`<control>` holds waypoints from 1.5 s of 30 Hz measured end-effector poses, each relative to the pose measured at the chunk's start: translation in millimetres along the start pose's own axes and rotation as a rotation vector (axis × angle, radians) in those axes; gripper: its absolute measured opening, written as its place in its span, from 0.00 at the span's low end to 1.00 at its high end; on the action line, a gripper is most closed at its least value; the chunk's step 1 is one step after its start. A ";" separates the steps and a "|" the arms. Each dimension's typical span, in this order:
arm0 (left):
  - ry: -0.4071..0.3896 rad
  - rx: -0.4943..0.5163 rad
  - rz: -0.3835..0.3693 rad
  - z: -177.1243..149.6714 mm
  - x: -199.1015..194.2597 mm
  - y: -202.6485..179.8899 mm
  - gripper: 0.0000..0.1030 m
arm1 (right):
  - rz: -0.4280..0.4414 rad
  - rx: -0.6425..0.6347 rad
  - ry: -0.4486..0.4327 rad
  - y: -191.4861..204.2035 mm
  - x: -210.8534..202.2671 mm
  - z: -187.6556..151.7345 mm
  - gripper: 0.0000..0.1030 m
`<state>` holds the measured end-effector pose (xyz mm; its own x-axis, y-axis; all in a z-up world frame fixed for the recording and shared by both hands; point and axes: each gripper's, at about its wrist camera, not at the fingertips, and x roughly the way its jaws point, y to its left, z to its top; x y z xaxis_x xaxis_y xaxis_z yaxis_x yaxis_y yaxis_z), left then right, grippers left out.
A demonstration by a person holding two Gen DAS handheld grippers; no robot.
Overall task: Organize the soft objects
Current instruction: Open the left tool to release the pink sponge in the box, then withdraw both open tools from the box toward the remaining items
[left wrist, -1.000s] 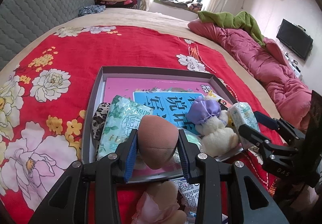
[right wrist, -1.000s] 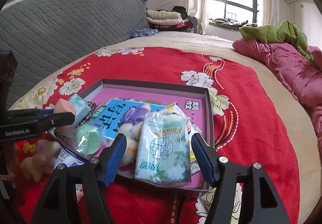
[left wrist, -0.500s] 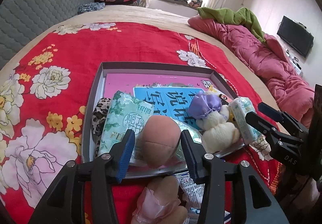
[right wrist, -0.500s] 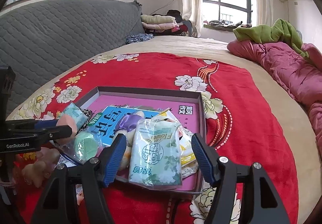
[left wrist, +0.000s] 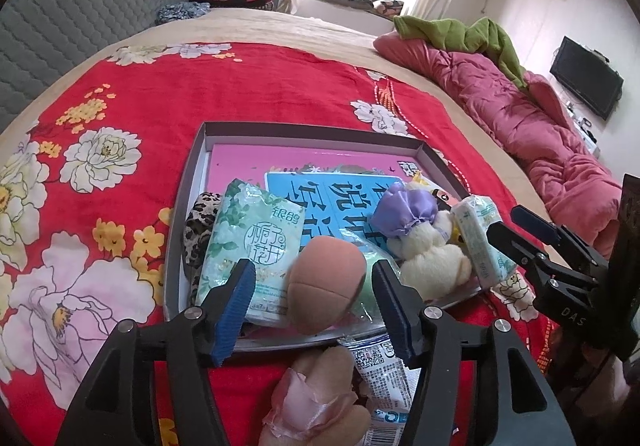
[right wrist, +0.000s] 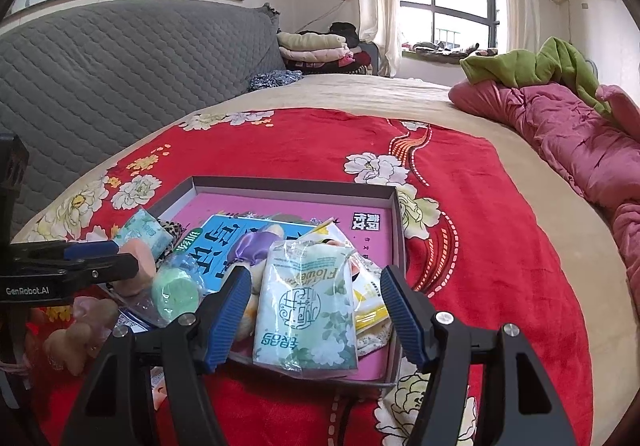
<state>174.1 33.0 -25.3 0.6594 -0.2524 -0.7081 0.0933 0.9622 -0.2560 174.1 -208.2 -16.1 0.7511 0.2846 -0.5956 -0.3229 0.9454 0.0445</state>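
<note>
"GenRobot.AI" on left gripper; "DAS" on right gripper; "Flower" on tissue pack.

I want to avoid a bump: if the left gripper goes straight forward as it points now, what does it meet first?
Probably the brown egg-shaped sponge, lying in the tray between the open fingers of the left gripper, which do not touch it. Depth is uncertain; behind it lies a bagged green sponge.
</note>
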 end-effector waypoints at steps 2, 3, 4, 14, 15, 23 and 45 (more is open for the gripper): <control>-0.002 0.002 -0.003 0.0 -1.6 -1.0 0.62 | -0.001 0.000 -0.003 -0.3 -0.1 0.3 0.65; -0.002 0.001 -0.005 0.3 -2.1 -1.1 0.63 | -0.002 0.002 -0.003 -0.3 0.1 0.6 0.65; -0.004 0.001 -0.009 0.2 -2.8 -1.3 0.63 | -0.002 0.003 -0.003 -0.5 0.0 1.1 0.65; -0.020 0.001 -0.019 2.1 -9.3 -2.3 0.69 | -0.018 0.009 -0.005 -0.8 -3.3 2.3 0.65; -0.021 0.000 -0.021 2.2 -9.9 -2.0 0.70 | -0.018 0.012 -0.005 -1.4 -3.5 2.4 0.65; -0.041 0.008 -0.014 3.4 -17.3 0.4 0.72 | -0.021 0.008 -0.017 -1.7 -8.0 3.5 0.65; -0.167 -0.088 0.061 -4.2 -76.1 36.6 0.75 | -0.044 0.042 -0.079 -9.8 -37.8 5.6 0.66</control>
<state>124.1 87.0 16.4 0.7770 -0.1664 -0.6071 -0.0111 0.9607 -0.2775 152.1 -227.3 10.5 0.8079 0.2525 -0.5325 -0.2654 0.9626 0.0538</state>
